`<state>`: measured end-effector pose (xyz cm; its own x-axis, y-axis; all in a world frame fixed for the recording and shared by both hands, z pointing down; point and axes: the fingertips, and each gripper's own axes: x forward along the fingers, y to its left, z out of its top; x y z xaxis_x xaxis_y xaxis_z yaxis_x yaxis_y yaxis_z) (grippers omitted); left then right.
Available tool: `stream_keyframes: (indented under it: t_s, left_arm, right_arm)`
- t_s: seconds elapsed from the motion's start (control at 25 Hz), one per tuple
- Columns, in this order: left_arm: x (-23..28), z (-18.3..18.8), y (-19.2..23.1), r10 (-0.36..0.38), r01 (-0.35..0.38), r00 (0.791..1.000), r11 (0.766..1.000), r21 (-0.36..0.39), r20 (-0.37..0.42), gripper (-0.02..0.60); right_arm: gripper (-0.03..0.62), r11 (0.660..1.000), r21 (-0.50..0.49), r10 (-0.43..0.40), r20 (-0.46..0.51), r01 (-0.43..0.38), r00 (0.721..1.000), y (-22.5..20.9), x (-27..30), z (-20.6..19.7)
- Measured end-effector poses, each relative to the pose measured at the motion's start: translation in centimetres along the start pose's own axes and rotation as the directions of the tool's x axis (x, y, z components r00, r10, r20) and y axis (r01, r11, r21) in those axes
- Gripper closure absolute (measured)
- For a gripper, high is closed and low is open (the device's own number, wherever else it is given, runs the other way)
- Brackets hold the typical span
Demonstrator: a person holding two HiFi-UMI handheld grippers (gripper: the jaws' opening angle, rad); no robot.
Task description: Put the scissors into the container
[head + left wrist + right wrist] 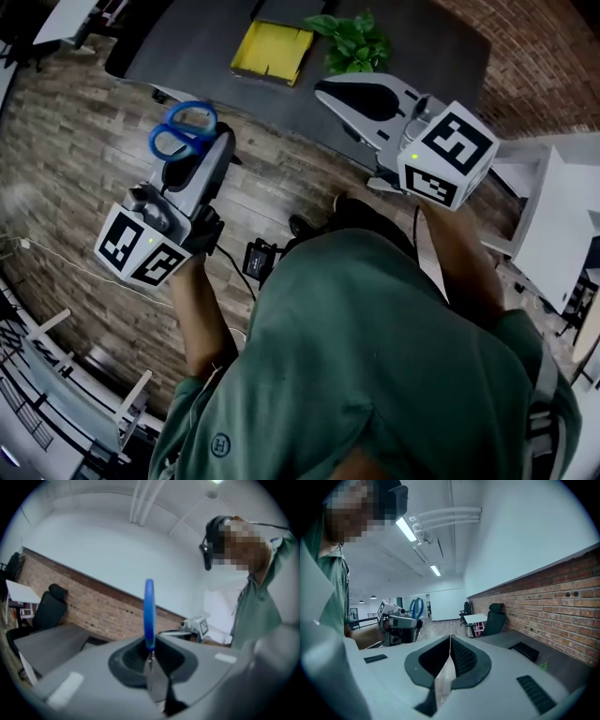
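Observation:
Scissors with blue handles (184,128) stick up out of my left gripper (214,142), which is shut on their blades. In the left gripper view the blue handle (149,612) rises edge-on from between the closed jaws of the left gripper (150,657). My right gripper (325,90) is held up at the right, shut and with nothing in it; its jaws meet at the tip (450,640). The right gripper view also shows the left gripper (401,622) with the scissors (416,607). A yellow open box (272,52) lies on the dark table (187,47) beyond both grippers.
A green plant (357,41) stands beside the yellow box. Wood-look floor (84,169) lies below the grippers, and white furniture (558,225) stands at the right. A brick wall (562,597) and a black office chair (494,616) border the room.

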<state>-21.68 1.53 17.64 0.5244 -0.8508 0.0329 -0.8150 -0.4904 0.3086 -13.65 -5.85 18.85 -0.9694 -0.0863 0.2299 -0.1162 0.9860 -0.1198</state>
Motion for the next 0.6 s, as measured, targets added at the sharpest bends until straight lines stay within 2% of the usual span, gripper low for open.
stream_keyframes:
  t_s: [0.2,0.48,0.6]
  left_arm:
    - [3.8,0.3,4.2,0.006,-0.007,0.999,0.999,-0.032,-0.035,0.551]
    - [3.8,0.2,4.3,0.036,-0.036,0.998,0.999,-0.018,-0.046,0.551]
    - [5.8,0.5,5.7,0.05,-0.051,0.997,0.998,-0.027,-0.051,0.551]
  right_arm:
    - [0.586,0.999,0.037,0.005,-0.003,-0.004,1.0,-5.0,2.1,0.2]
    - [0.586,0.999,0.027,0.046,0.013,-0.047,0.999,-4.9,3.1,-0.1]
    - [0.588,0.998,0.029,0.063,0.013,-0.064,0.998,-6.9,3.7,-0.1]
